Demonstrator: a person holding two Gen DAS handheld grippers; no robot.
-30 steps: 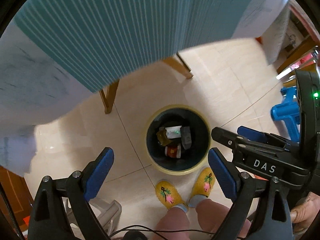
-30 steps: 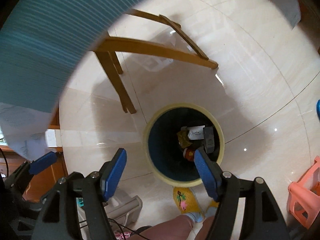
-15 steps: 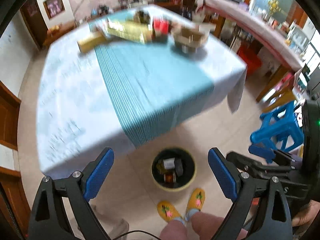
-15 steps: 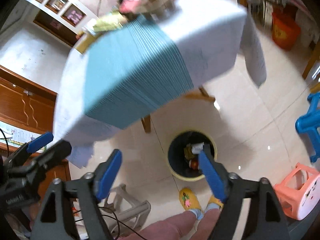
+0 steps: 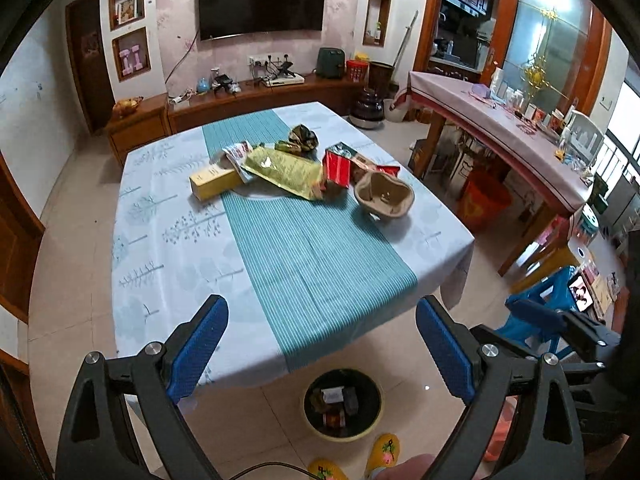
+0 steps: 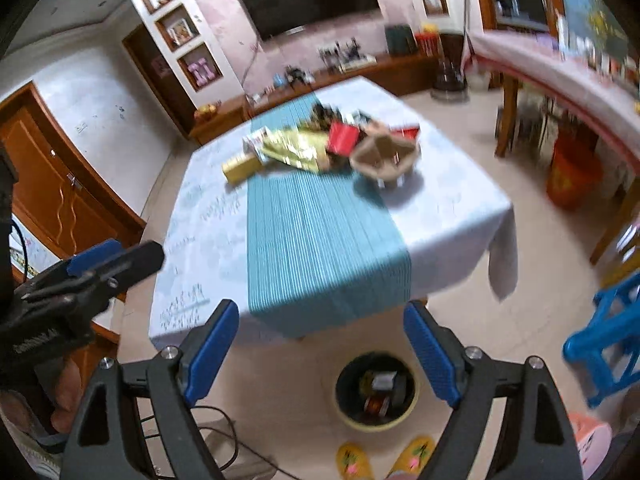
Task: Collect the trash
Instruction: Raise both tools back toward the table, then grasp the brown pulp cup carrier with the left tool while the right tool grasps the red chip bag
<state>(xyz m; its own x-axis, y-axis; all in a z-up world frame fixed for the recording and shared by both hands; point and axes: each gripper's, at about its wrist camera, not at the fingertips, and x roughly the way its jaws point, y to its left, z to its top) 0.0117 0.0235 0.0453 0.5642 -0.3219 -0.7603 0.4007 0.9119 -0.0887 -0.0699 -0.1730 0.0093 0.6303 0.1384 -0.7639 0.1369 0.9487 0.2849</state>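
Trash lies at the far half of the table (image 5: 168, 240): a yellow box (image 5: 214, 184), a gold-green bag (image 5: 286, 172), a red packet (image 5: 338, 168), a dark crumpled wrapper (image 5: 302, 136) and a brown pulp tray (image 5: 384, 196). On the floor below the near table edge stands a round bin (image 5: 342, 404) with several discarded items inside. My left gripper (image 5: 322, 344) hangs open and empty above the near edge. My right gripper (image 6: 322, 344) is open and empty too; the blurred right wrist view shows the same trash pile (image 6: 320, 148) and bin (image 6: 376, 392).
A blue plastic stool (image 5: 548, 312) stands right of the table. A long side table (image 5: 500, 132) with bottles runs along the right, a red bucket (image 5: 482, 200) beneath it. A TV cabinet (image 5: 256, 96) lines the far wall. A person's yellow slippers (image 5: 384, 450) are beside the bin.
Both grippers have risen from just above the bin to above table height and tilted up, so the tabletop and its trash came into view. The right jaws have spread wider.
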